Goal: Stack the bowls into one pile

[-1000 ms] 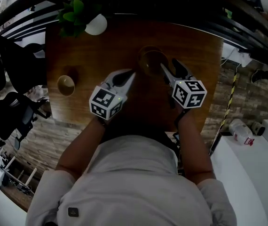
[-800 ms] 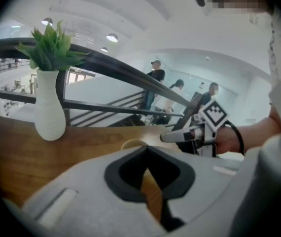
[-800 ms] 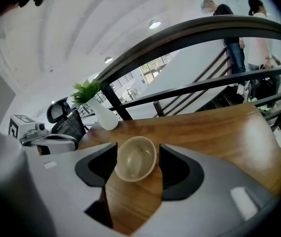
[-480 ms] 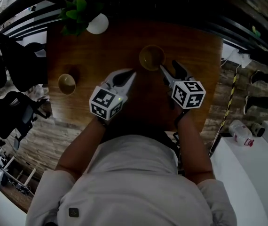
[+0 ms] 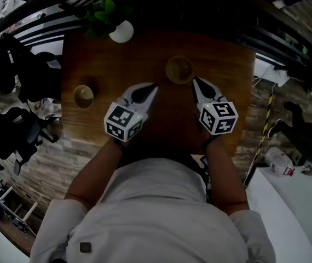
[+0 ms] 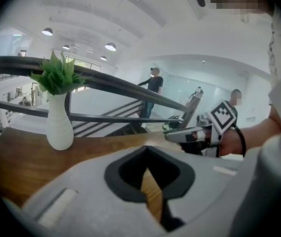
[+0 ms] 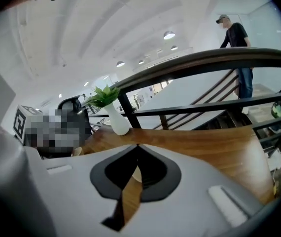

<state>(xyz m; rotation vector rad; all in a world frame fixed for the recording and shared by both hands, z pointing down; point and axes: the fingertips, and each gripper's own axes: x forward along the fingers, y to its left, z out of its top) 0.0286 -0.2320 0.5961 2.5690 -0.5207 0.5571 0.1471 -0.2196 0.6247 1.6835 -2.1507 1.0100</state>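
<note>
Two tan bowls stand apart on the wooden table (image 5: 232, 64). One bowl (image 5: 179, 69) is at the far middle, the other bowl (image 5: 83, 96) near the left edge. My right gripper (image 5: 195, 80) hovers just right of the far bowl. Its jaws have just been closing and are now shut, with nothing between them; in the right gripper view the right gripper (image 7: 137, 145) has its tips meeting. My left gripper (image 5: 154, 85) hangs left of that bowl, shut and empty. In the left gripper view the left gripper (image 6: 148, 147) also shows its tips joined.
A white vase (image 5: 122, 32) with a green plant stands at the table's far left corner, also seen as the vase (image 6: 60, 127) and the vase (image 7: 118, 123). A dark railing (image 7: 204, 58) runs behind the table. People stand in the background beyond it.
The right gripper's jaws, open beside the far bowl before, have shut on nothing. Both grippers have lifted slightly. The bowls stay where they were on the table.
</note>
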